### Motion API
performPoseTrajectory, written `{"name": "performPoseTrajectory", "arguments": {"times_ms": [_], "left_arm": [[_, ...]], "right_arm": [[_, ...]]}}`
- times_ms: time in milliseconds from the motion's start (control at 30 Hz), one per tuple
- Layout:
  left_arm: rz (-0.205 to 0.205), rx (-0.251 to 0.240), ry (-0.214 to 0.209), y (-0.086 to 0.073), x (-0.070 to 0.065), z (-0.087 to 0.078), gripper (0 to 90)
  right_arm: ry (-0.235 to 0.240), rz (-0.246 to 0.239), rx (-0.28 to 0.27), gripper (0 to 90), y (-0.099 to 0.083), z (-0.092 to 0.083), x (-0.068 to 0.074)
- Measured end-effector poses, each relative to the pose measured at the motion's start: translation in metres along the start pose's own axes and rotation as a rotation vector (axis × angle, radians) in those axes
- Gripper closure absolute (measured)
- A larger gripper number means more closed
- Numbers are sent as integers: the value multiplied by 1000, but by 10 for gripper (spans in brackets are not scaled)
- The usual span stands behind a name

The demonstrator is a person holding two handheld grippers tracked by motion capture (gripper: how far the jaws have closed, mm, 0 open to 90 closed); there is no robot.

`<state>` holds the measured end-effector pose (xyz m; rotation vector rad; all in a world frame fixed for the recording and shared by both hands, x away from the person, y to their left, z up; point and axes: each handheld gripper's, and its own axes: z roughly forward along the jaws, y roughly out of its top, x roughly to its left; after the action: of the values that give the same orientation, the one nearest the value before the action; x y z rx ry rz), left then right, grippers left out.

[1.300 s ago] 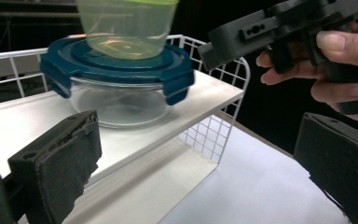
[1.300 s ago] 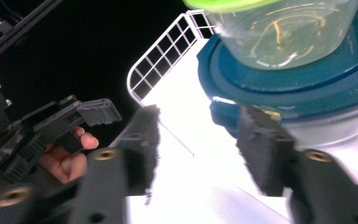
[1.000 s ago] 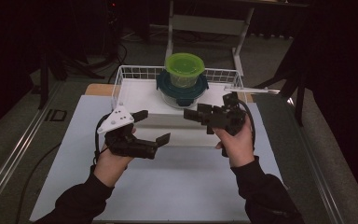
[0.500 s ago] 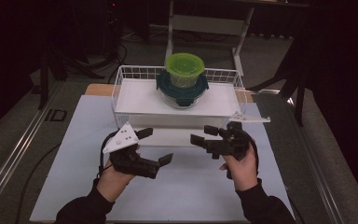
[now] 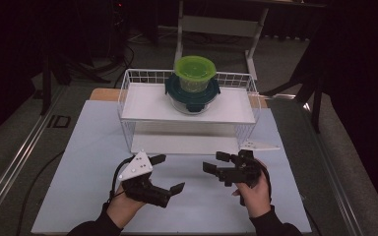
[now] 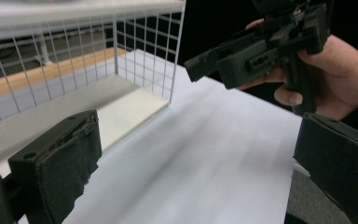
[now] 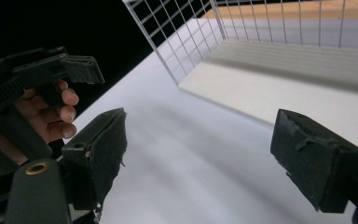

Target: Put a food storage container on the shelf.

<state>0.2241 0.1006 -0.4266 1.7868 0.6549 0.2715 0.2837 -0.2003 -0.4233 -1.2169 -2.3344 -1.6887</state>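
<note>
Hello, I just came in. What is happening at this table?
A person holds a black two-jaw gripper in each hand above a white table mat. The left gripper and the right gripper are both open and hold nothing. Behind them stands a white wire rack with a stack of green-lidded round containers on its upper shelf, untouched.

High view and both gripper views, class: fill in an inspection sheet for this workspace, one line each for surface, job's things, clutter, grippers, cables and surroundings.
Surface: white mat on the table, bare in front.
Job's things: white wire rack; on its upper shelf a green-lidded container stacked on a dark teal-lidded clear container.
Clutter: nothing seen.
Grippers: left gripper and right gripper both open, empty, held above the mat in front of the rack.
Cables: black cable trailing off the mat's left side.
Surroundings: dark room, grey floor, white desk frame behind.
</note>
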Motion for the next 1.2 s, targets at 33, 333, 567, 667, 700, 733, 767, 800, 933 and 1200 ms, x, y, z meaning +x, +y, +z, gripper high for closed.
{"name": "performPoseTrajectory", "arguments": {"times_ms": [33, 333, 567, 667, 700, 733, 767, 800, 933, 1200], "left_arm": [[3, 6, -2, -3, 0, 1, 5], [-6, 20, 8, -26, 0, 1, 5], [-5, 30, -3, -44, 1, 4, 5], [-15, 27, 1, -49, 2, 4, 5], [-15, 26, 4, -50, 3, 4, 5], [-12, 27, 7, -52, 3, 4, 5], [-6, 28, 10, -53, 2, 5, 5], [4, 30, 12, -55, 2, 6, 5], [-3, 28, 1, -59, 2, 6, 5], [13, 29, 4, -62, 2, 7, 5]], "right_arm": [[-5, -3, 6, 176, -3, 0, -1], [-23, -14, 18, 176, -32, 4, -8], [-51, -46, 57, 172, -55, 8, -14], [-64, -45, 66, 171, -65, 7, -18], [-62, -38, 68, 171, -67, 6, -20], [-62, -37, 66, 171, -69, 5, -21], [-65, -33, 70, 171, -71, 5, -22], [-69, -35, 69, 171, -73, 4, -23], [-76, -34, 71, 168, -79, 2, -27], [-88, -18, 38, 167, -80, -3, -34]]}}
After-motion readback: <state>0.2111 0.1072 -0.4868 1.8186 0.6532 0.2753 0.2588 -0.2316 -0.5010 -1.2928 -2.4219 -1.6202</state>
